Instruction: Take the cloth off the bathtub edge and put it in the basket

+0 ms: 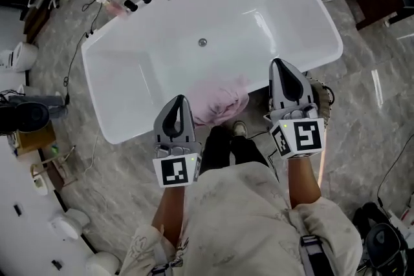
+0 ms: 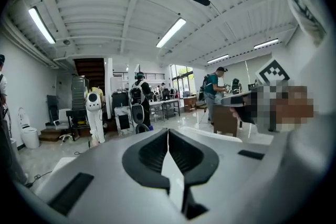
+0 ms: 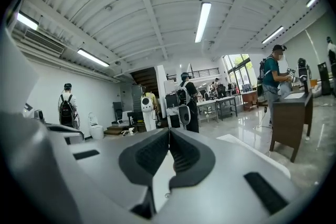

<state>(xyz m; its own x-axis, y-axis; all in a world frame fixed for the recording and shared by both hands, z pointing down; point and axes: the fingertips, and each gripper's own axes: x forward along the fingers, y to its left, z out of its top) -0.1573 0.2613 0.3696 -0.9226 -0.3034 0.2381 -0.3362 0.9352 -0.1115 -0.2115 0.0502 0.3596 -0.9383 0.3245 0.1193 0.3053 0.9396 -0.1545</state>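
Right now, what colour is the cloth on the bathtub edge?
The cloth is pale pink; the head view shows it best.

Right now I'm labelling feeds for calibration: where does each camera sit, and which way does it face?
Head view: on the person's head, steeply down at the bathtub and pink cloth; shows both forearms, left gripper, right gripper.
Left gripper view: on that gripper, roughly level along its shut jaws into the hall; person's garment at right.
Right gripper view: likewise, level along shut jaws; only the gripper shows.
Shared: both gripper views show the teal-shirted person.
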